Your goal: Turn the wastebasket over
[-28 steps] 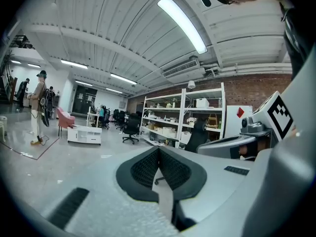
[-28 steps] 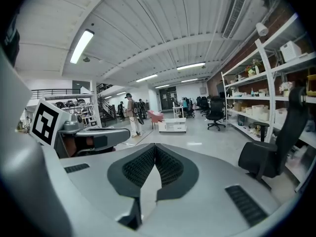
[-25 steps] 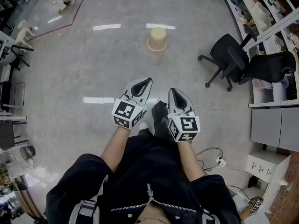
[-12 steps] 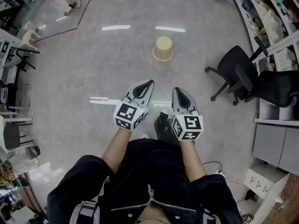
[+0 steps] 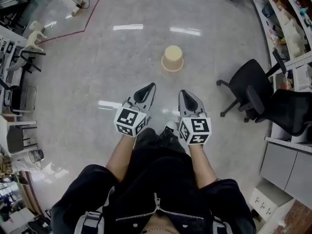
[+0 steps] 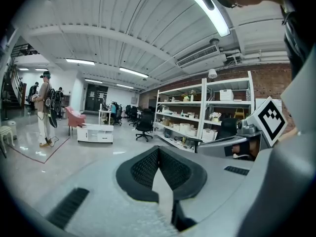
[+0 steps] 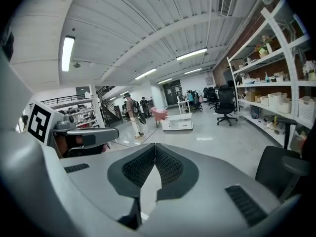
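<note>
Nearest in the head view is the person's black jacket (image 5: 156,194), with both forearms reaching forward over a glossy grey floor (image 5: 87,77). A dark shoe (image 5: 165,133) shows between the wrists. The left gripper (image 5: 152,86) and the right gripper (image 5: 181,92) are held side by side, a little apart, both pointing away from the body toward the far side of the room. In each gripper view the ribbed black pads meet at their tips, so the jaws of both are pressed together with nothing between them, and neither touches anything. Beyond them, well apart from both tips and slightly right of the left one, the cream wastebasket (image 5: 173,58) stands alone on the floor, its wider rim down and its narrower closed end up. To its right, and a little nearer, is a black office chair (image 5: 249,89), with a second dark chair (image 5: 292,112) beside shelving (image 5: 292,28) along the right wall. A red line (image 5: 73,30) crosses the floor at far left.
</note>
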A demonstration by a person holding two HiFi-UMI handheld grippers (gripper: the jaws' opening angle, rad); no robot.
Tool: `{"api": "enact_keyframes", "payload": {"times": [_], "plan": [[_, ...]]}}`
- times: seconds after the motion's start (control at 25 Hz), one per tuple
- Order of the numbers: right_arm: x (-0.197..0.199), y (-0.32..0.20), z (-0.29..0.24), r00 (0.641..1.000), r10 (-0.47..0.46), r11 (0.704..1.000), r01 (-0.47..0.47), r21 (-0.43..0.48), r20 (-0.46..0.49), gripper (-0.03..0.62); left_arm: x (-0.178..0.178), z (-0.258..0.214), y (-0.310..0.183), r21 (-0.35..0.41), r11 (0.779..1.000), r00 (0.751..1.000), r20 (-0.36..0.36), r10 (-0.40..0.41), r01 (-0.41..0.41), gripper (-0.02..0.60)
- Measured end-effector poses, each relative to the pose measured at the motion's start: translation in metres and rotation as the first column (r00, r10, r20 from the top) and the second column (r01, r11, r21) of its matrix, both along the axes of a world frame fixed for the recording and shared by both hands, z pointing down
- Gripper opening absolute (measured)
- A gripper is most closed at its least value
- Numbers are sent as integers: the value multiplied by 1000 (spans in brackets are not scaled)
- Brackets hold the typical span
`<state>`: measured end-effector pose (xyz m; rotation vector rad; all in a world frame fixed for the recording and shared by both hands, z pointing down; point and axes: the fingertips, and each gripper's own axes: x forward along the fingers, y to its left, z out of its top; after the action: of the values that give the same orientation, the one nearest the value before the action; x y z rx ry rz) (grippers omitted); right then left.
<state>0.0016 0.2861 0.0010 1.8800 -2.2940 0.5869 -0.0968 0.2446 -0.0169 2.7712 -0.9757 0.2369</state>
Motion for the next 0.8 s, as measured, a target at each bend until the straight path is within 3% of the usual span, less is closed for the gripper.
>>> {"api": "enact_keyframes", "payload": {"times": [0.2,0.52,0.8], "plan": [[15,-27,1,1000,-5,1000,5,-6,2,11,6,3,-33,-18,999,999,-3,-33,33,5],[30,-81,6,1000,23,1000,-23,-16,-8,11,24,12,-89,-37,999,1000,-23,-15,14,5],[45,-159,14,999,28,999,-29,-40,-36,11,43,17,-172,-29,1000,999,-32,-4,3,5]]}}
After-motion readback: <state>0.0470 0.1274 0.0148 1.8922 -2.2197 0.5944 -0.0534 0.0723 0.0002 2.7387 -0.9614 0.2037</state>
